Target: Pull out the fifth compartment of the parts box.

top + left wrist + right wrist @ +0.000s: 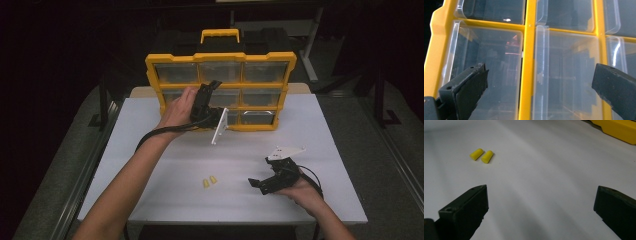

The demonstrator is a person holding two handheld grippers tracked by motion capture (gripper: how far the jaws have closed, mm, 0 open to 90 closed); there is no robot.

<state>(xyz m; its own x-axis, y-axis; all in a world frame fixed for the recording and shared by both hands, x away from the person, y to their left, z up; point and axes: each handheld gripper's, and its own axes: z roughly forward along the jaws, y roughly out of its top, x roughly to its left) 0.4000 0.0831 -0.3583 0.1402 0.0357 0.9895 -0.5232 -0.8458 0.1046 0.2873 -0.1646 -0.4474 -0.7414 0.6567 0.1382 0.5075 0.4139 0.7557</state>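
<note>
While the left gripper gapes at the organizer's drawers, the right gripper, jaws apart, sits nearer the two earplugs, ahead-left.

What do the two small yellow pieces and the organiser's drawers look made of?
The two small yellow tapered pieces look like soft matte foam, with no glints; possibly earplugs. The clear drawers look like glossy transparent plastic: highlights show and the interior is visible. The yellow organiser frame looks like opaque moulded plastic.

Your left gripper faces the organiser's closed drawers; bare table lies between your right gripper and the earplugs (nothing blocks).
</note>
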